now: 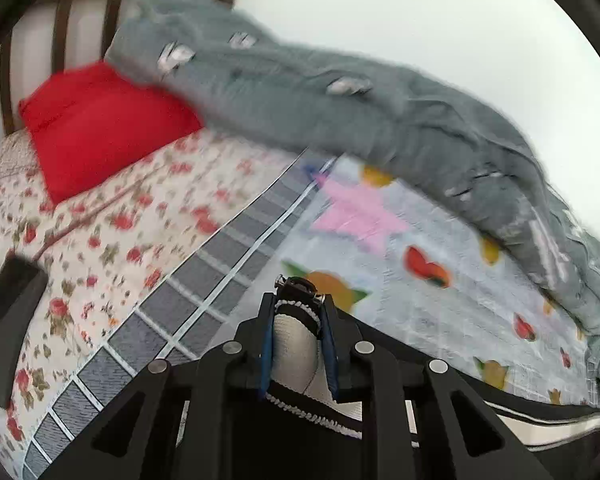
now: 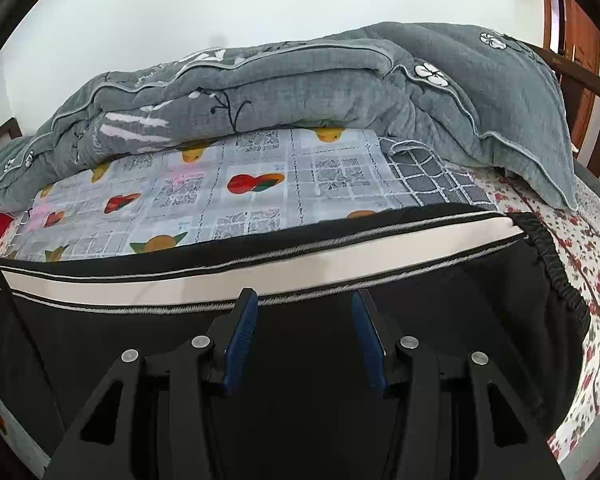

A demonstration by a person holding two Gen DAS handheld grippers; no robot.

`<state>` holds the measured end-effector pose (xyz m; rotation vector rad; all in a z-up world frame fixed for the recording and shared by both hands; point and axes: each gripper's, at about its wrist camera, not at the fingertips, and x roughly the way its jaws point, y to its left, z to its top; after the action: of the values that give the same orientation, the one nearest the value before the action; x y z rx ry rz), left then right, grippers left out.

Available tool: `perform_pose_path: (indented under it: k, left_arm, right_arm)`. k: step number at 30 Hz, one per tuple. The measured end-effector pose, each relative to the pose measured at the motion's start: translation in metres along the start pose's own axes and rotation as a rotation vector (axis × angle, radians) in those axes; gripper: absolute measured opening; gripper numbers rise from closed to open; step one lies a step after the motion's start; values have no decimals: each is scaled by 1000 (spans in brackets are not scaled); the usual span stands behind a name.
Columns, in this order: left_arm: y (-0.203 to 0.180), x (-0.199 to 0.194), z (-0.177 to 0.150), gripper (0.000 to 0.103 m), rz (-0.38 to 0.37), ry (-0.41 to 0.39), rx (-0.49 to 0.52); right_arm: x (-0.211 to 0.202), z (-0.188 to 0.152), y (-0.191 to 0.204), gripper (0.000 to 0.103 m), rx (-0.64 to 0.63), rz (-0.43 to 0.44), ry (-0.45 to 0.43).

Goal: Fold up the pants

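The left gripper [image 1: 298,344] is clamped on a bunched end of the pants [image 1: 296,348], with black fabric, white stripe and a stitched edge pinched between its blue pads [image 1: 332,356]. From that view the rest of the garment trails away to the lower right as a black band with white stripes, above the fruit-print sheet [image 1: 420,288]. The right gripper [image 2: 303,344] stands with its jaws apart and nothing between them, hovering over the black pants [image 2: 300,264], which lie spread across the near part of the bed; a broad white stripe runs along the leg, and the gathered elastic waistband [image 2: 556,264] sits at the right end. Whether the open fingers [image 2: 242,336] touch the fabric cannot be told. Beyond the pants lies the fruit-print sheet [image 2: 236,184], and behind it a bulky grey quilt [image 2: 300,88] is heaped along the far side. A red pillow [image 1: 100,128] rests on the floral bedspread [image 1: 120,232] near the wooden headboard [image 1: 60,20]. The left view is blurred.
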<state>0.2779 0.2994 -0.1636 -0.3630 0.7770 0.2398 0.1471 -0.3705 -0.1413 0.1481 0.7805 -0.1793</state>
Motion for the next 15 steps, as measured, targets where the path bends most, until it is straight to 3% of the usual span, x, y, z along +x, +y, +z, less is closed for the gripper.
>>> perform_pose_path:
  k: [3,7,10,15]
  left_arm:
    - [-12,20,-12,20,88,14,73]
    - [-16,25,-15,25,115,14,67]
    - [-18,27,-11,30,129,29,71]
    - [-18,27,-13,38,154,26,74]
  right_arm:
    - [4,4,-3,48,-14,-16,-1]
    - [17,15,-10,49,-58,-7,7]
    - [33,31,-13,59,-128,-8,21]
    - [64,55,-14,71,-267,83,28]
